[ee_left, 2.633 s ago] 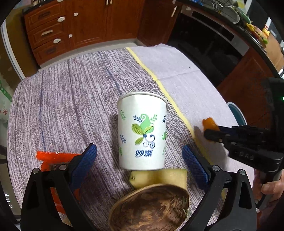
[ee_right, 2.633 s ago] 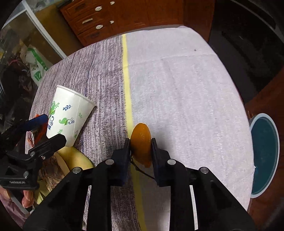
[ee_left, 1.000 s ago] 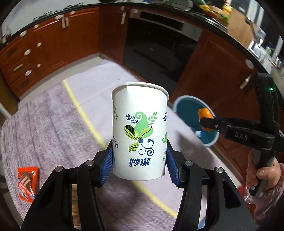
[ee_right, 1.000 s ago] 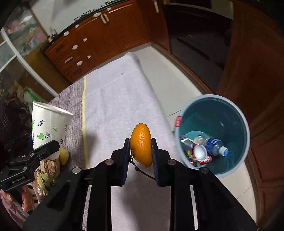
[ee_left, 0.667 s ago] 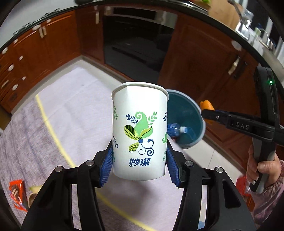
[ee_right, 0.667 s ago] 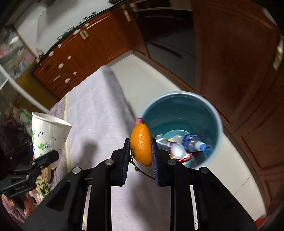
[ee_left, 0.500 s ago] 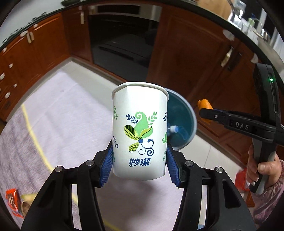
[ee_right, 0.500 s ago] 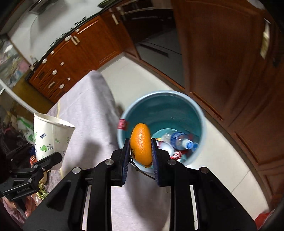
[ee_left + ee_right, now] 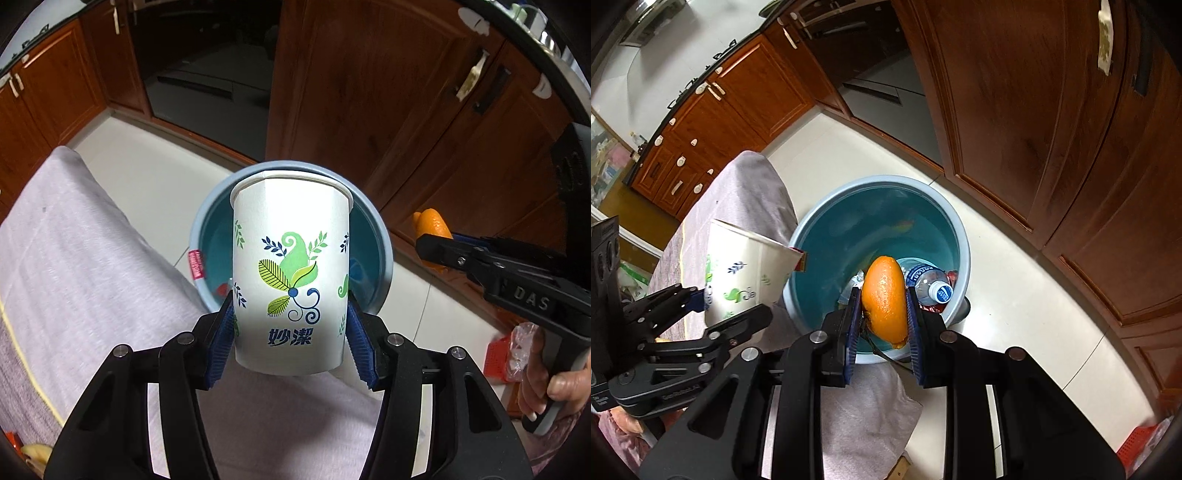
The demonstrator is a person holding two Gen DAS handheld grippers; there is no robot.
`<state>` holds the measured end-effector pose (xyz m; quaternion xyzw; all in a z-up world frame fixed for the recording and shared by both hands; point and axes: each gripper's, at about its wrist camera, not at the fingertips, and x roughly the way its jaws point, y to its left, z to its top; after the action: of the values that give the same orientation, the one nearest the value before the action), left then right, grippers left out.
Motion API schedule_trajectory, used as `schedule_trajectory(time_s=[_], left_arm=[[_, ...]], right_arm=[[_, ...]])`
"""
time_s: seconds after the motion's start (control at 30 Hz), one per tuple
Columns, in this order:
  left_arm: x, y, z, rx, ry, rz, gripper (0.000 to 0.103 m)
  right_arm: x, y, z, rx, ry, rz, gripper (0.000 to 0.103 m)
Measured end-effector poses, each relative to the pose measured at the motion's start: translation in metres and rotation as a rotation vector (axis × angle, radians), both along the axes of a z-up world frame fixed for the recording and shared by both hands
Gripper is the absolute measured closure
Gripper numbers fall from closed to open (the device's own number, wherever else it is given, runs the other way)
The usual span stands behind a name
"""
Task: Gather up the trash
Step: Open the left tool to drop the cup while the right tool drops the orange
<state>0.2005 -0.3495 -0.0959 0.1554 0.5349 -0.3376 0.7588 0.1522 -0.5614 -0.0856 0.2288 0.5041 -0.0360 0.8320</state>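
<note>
My left gripper (image 9: pixel 290 321) is shut on a white paper cup (image 9: pixel 290 273) with green leaf print, held upright above the table edge, in front of the blue trash bin (image 9: pixel 384 251). My right gripper (image 9: pixel 882 314) is shut on an orange peel (image 9: pixel 885 301) and holds it over the near rim of the bin (image 9: pixel 962 236). In the left wrist view the peel (image 9: pixel 432 224) and right gripper (image 9: pixel 436 243) are to the right of the bin. In the right wrist view the cup (image 9: pixel 746 273) and left gripper (image 9: pixel 729 306) are left of the bin.
The bin stands on the tiled floor beside the cloth-covered table (image 9: pixel 74 280) and holds a plastic bottle (image 9: pixel 929 284) and wrappers. Wooden cabinets (image 9: pixel 1052 110) stand close behind it. A red basket (image 9: pixel 496 354) sits on the floor at right.
Both grippers have swung right from over the table toward the bin. The cup now stands in front of the bin and the peel is over its near rim.
</note>
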Motion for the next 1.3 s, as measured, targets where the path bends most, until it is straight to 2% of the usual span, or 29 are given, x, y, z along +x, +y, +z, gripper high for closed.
schedule_trajectory(time_s=[0.2,0.37,0.57,0.87,0.93,0.97,1.0,1.1,1.2,1.3], left_arm=[[0.01,-0.01,-0.022,0.023,0.028,-0.009,0.044],[0.015,-0.008,-0.031,0.046,0.023,0.005,0.03],[0.019,0.001,-0.031,0.037,0.026,0.031,0.029],[0.017,0.021,-0.013,-0.002,0.027,0.069,0.029],[0.016,0.029,-0.008,-0.014,0.027,0.078,0.029],[0.014,0.032,-0.007,-0.019,0.027,0.082,0.029],[0.014,0.035,-0.005,-0.025,0.027,0.085,0.028],[0.012,0.044,-0.001,-0.04,0.029,0.097,0.027],[0.01,0.048,0.002,-0.05,0.028,0.105,0.026],[0.008,0.054,0.004,-0.059,0.031,0.109,0.026]], right_arm=[[0.007,-0.005,-0.007,-0.011,0.021,-0.004,0.08],[0.014,-0.002,-0.013,-0.011,0.034,-0.002,0.08],[0.02,0.003,-0.016,-0.011,0.043,0.01,0.08],[0.032,0.015,-0.021,0.001,0.06,0.039,0.079],[0.035,0.019,-0.021,0.003,0.061,0.043,0.076],[0.037,0.02,-0.021,0.005,0.061,0.04,0.069],[0.038,0.021,-0.02,0.012,0.058,0.037,0.056],[0.039,0.024,-0.014,0.003,0.039,0.029,0.037],[0.04,0.026,-0.009,0.0,0.037,0.02,0.027],[0.039,0.03,-0.007,-0.006,0.043,0.014,0.026]])
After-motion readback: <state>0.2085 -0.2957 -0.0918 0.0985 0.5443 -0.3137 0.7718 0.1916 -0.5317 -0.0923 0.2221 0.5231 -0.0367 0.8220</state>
